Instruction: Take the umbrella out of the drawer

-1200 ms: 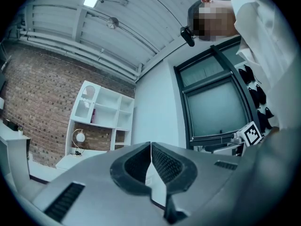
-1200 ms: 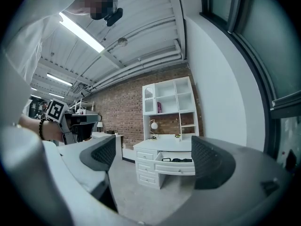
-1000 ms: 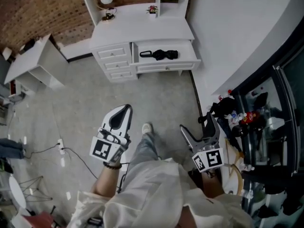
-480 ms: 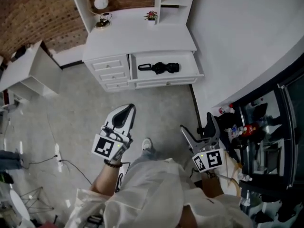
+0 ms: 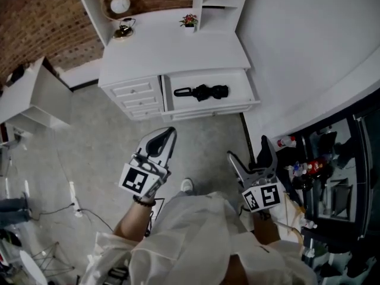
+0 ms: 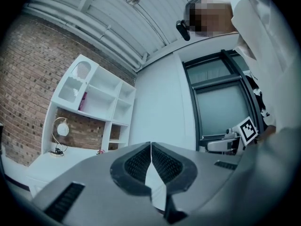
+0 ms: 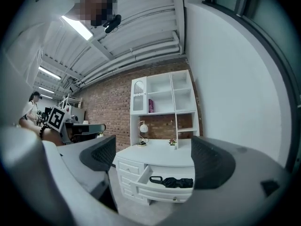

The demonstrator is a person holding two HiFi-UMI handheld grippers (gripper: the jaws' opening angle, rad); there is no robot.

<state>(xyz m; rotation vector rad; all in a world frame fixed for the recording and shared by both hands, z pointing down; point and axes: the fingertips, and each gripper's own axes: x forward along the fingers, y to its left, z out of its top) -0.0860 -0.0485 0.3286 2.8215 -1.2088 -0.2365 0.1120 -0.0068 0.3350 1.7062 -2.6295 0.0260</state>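
Observation:
A folded black umbrella (image 5: pixel 203 92) lies in the pulled-out drawer (image 5: pixel 208 107) of a white desk (image 5: pixel 178 52); the right gripper view shows the umbrella (image 7: pixel 173 182) in that drawer (image 7: pixel 157 192) too. My left gripper (image 5: pixel 162 138) is shut with nothing in it, held well short of the desk, over the floor. Its jaws meet in the left gripper view (image 6: pixel 150 150). My right gripper (image 5: pixel 249 153) stands open and empty, pointing toward the drawer from a distance (image 7: pixel 153 160).
Three small closed drawers (image 5: pixel 138 97) sit left of the open one. A lamp (image 5: pixel 119 9) and a small potted plant (image 5: pixel 189 21) stand on the desk. A white side table (image 5: pixel 32 97) is at the left, a dark cluttered rack (image 5: pixel 320 177) at the right. Cables (image 5: pixel 65 200) lie on the floor.
The desk and open drawer have come lower and nearer in the head view as the person steps toward them. Both grippers keep their states and relative places.

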